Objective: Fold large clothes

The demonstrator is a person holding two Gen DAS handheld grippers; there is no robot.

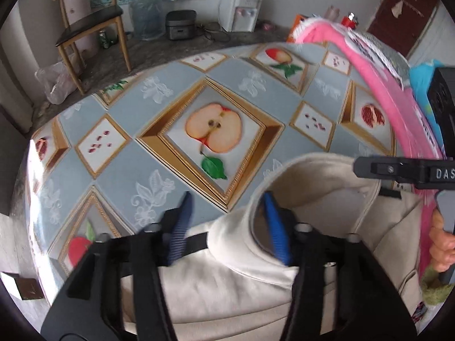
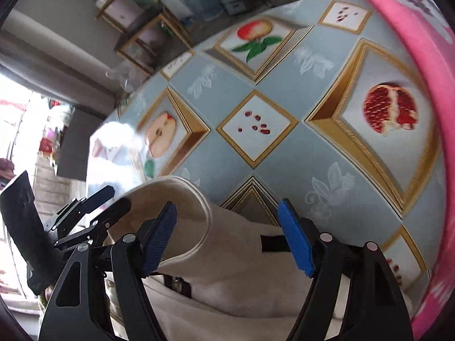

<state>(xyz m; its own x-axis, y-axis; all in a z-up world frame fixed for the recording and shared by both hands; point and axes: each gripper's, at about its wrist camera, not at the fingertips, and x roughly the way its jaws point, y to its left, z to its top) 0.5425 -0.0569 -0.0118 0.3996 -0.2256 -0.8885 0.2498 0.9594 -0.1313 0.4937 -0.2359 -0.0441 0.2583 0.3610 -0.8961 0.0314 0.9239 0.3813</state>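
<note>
Blue-padded jaws of the left gripper [image 1: 227, 221] stood partly open astride the hood rim of a cream fleece hooded garment [image 1: 233, 292], gripping nothing; the right gripper [image 2: 227, 233] gaped wider over its cuff. Folding looked barely begun, the garment bunched at the near edge of the fruit-patterned oilcloth counter [image 1: 159, 170]. Beyond stood a wooden chair [image 1: 91, 25].

Both the left hand-held gripper [image 1: 227, 213] and right hand-held gripper [image 2: 227, 224] point steeply downward, jaws apart.
</note>
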